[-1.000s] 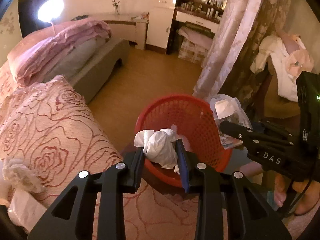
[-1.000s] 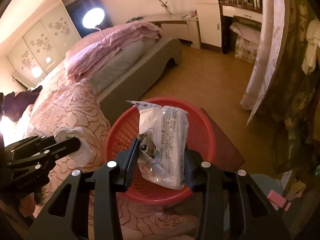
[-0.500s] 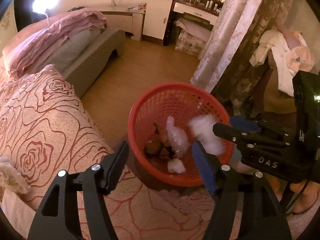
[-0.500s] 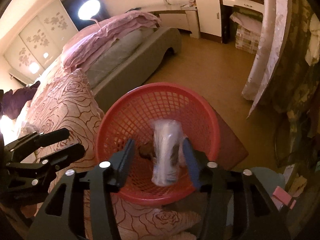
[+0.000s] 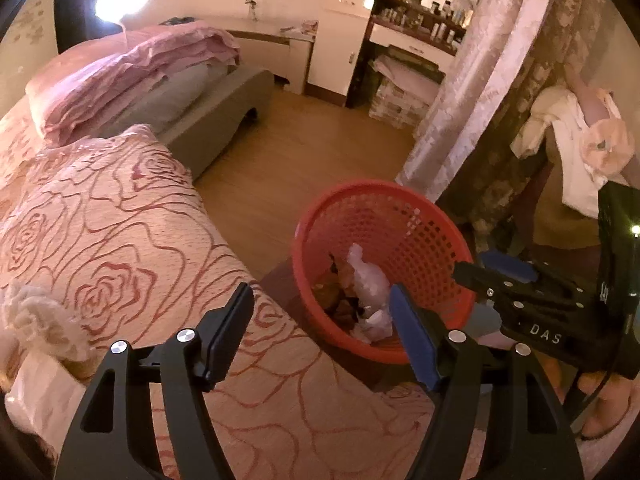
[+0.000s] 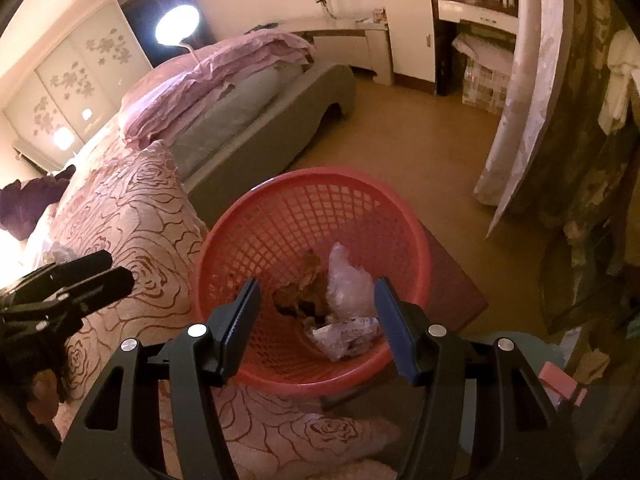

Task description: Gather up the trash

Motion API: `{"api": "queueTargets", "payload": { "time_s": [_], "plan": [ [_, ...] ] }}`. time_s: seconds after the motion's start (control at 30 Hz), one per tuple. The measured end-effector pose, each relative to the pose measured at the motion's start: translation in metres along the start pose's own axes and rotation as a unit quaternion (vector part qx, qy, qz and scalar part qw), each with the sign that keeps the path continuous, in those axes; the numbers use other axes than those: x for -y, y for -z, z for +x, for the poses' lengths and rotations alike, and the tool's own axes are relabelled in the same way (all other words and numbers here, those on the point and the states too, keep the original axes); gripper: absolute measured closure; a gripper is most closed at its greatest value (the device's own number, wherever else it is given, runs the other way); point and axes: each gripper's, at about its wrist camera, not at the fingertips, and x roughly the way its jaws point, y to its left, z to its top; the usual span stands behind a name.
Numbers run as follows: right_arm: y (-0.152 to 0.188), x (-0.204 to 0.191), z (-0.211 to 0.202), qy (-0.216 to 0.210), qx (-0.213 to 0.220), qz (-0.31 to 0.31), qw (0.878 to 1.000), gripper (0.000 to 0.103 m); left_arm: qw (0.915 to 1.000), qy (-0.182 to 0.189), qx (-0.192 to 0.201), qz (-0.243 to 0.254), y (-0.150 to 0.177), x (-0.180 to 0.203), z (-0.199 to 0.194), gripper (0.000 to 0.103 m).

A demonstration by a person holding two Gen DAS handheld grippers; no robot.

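The red mesh basket (image 5: 412,248) stands beside the bed; in the right wrist view the basket (image 6: 288,220) lies straight below. Inside it are a clear plastic bag (image 6: 346,284), a printed wrapper (image 6: 344,334), a white tissue (image 5: 374,322) and brown scraps. My left gripper (image 5: 320,296) hovers over the bed edge and the basket's near rim, its jaws opening with nothing between them. My right gripper (image 6: 317,286) hangs above the basket, jaws opening and holding nothing. A crumpled white tissue (image 5: 36,312) lies on the bed at the far left.
The bed with a rose-patterned cover (image 5: 120,240) fills the left. The basket sits on a low brown stand (image 6: 452,280). Wooden floor (image 5: 312,152) stretches behind it. A curtain (image 5: 472,92) and clothes on a chair (image 5: 580,152) crowd the right side.
Both grippers opened. The left one let go of the white tissue and the right one of the plastic package; both pieces now lie in the basket. The left gripper shifted left toward the bed.
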Motion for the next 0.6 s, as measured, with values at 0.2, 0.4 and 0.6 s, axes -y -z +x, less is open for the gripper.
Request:
{"api": "queueTargets", "payload": {
  "time_s": [0.2, 0.4, 0.6],
  "plan": [
    [0.003, -0.015, -0.01, -0.011, 0.012, -0.014, 1.0, 0.046, 0.9996, -0.01, 0.021, -0.019, 0.008, -0.011, -0.023, 0.033],
    [0.007, -0.043, -0.014, -0.035, 0.009, -0.043, 0.998, 0.046, 0.9977, -0.028, 0.041, -0.046, 0.017, -0.03, -0.051, 0.032],
    [0.013, -0.072, -0.015, -0.057, 0.002, -0.071, 0.996, 0.046, 0.9934, -0.052, 0.059, -0.083, 0.029, -0.061, -0.08, 0.031]
  ]
}}
